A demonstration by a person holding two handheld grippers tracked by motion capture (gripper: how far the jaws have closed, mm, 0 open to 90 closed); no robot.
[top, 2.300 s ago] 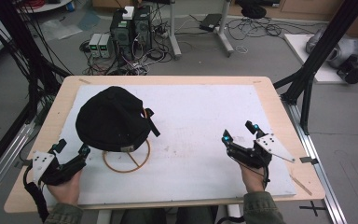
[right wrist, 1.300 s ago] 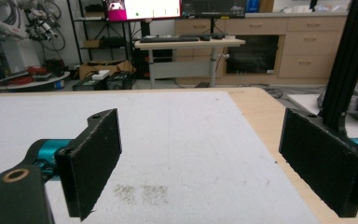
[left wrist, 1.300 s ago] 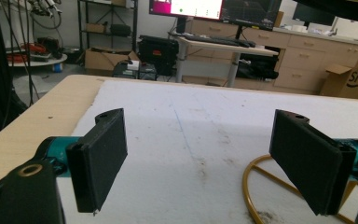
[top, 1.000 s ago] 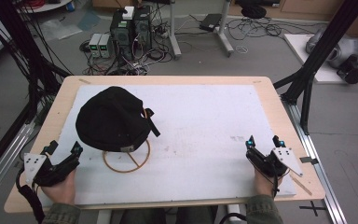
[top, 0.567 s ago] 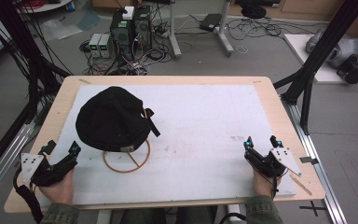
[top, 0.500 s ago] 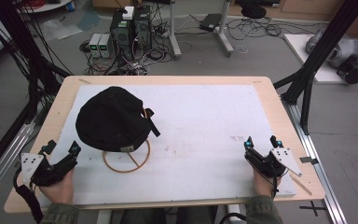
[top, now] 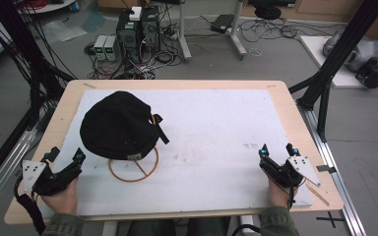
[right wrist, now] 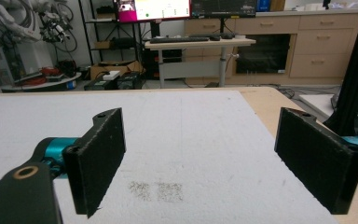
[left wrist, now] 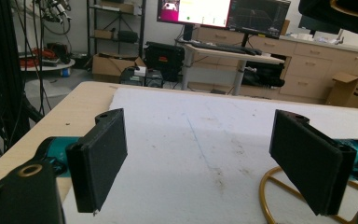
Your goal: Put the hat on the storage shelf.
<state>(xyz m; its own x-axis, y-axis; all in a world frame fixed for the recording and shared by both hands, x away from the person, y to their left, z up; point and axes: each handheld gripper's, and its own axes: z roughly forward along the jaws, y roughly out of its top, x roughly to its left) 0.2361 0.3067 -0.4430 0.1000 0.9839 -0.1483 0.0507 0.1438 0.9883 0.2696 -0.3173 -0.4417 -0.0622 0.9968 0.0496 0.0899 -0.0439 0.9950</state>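
While the left gripper (top: 65, 155) rests at the near left corner of the table (top: 59, 123), its two black jaws stand wide apart with nothing between them, and in the left gripper view (left wrist: 200, 168) only bare white mat (left wrist: 205, 135) lies in the gap. The person's left hand (top: 59, 196) holds it from below, its grey three-cornered plate toward the table's left edge. Just to its right sits a black cap (top: 118, 125), propped on a stand with a tan wire ring (top: 134, 167) for a base, which lies flat on the mat; the cap covers the back part of the ring, and a black strap hangs off the cap's right side. A curve of the ring shows beside the right-hand jaw in the left gripper view (left wrist: 279, 196), near it, though I cannot tell whether they touch. The middle of the mat is bare apart from a few faint smudges (top: 250, 146). At the near right, the right gripper (top: 275, 149) is held by the right hand (top: 278, 191), its jaws likewise spread wide and holding nothing; in the right gripper view (right wrist: 200, 163) they frame the white mat and a greyish stain (right wrist: 156, 189) on it. Well apart from the cap, it points away from the person.
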